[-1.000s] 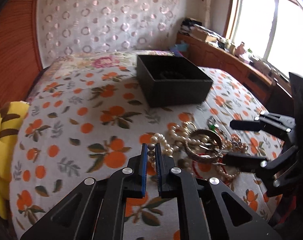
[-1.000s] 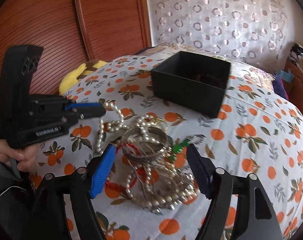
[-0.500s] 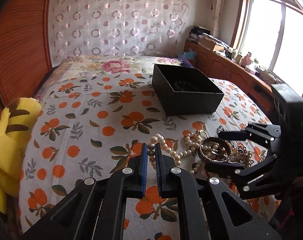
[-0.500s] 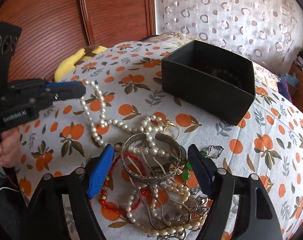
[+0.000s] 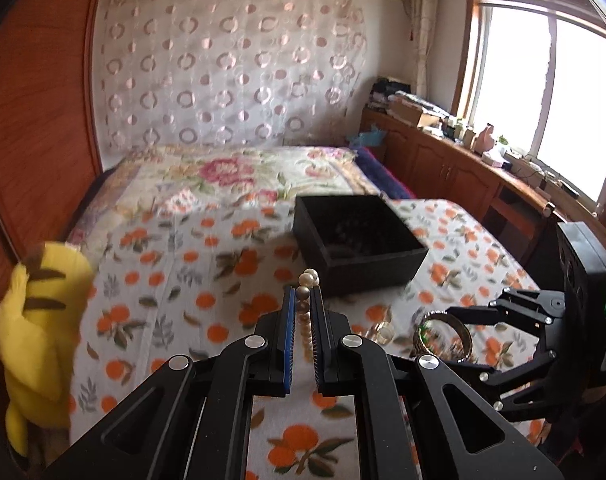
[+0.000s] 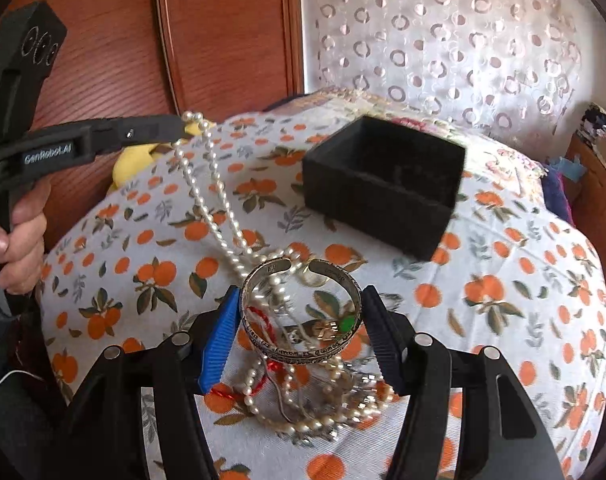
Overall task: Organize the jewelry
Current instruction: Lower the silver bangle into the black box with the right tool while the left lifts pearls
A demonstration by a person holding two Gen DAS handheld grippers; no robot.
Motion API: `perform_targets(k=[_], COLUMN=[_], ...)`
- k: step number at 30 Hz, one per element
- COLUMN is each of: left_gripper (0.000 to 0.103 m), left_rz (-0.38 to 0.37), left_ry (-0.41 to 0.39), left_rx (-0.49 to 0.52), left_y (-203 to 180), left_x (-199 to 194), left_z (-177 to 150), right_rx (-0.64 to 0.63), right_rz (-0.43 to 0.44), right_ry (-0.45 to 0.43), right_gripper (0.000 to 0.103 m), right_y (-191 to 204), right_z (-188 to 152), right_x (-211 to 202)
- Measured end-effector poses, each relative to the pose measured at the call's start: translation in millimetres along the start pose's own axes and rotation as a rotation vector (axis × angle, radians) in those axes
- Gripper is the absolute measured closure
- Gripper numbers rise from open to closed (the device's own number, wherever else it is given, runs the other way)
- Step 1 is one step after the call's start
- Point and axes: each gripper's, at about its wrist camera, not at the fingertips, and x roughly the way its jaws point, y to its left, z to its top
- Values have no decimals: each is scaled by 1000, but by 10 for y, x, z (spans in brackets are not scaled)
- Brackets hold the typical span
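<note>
My left gripper point(image 5: 301, 304) is shut on a white pearl necklace point(image 5: 307, 280) and holds it raised above the bed; in the right wrist view the left gripper point(image 6: 179, 124) is at the left with the necklace point(image 6: 219, 208) hanging in two strands down to the jewelry pile point(image 6: 303, 392). My right gripper point(image 6: 299, 328) is shut on a silver cuff bracelet point(image 6: 303, 300), gripped across its width just above the pile; the cuff also shows in the left wrist view point(image 5: 443, 336). The black open box point(image 6: 383, 184) stands farther back on the bed.
The bed has an orange-print sheet point(image 6: 503, 300). A yellow plush toy point(image 5: 39, 320) lies at its left edge by the wooden wardrobe point(image 6: 223, 32). A wooden sideboard point(image 5: 463, 176) with clutter runs under the window on the right.
My left gripper has lifted the pearl necklace up and away, drawing its strands taut out of the pile. My right gripper has closed from open onto the silver cuff bracelet.
</note>
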Motion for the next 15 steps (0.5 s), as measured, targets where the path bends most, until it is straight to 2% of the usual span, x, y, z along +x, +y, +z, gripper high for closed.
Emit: perform_targets(k=[15], left_gripper=[96], left_rz=[-20], left_ry=[-102], left_rx=[89], left_y=[-373], left_x=[-179], left_z=[557], right_rx=[27], right_rz=[-47], right_ry=[-52], right_gripper=[40], right_y=[-223], right_z=[57], right_x=[-200])
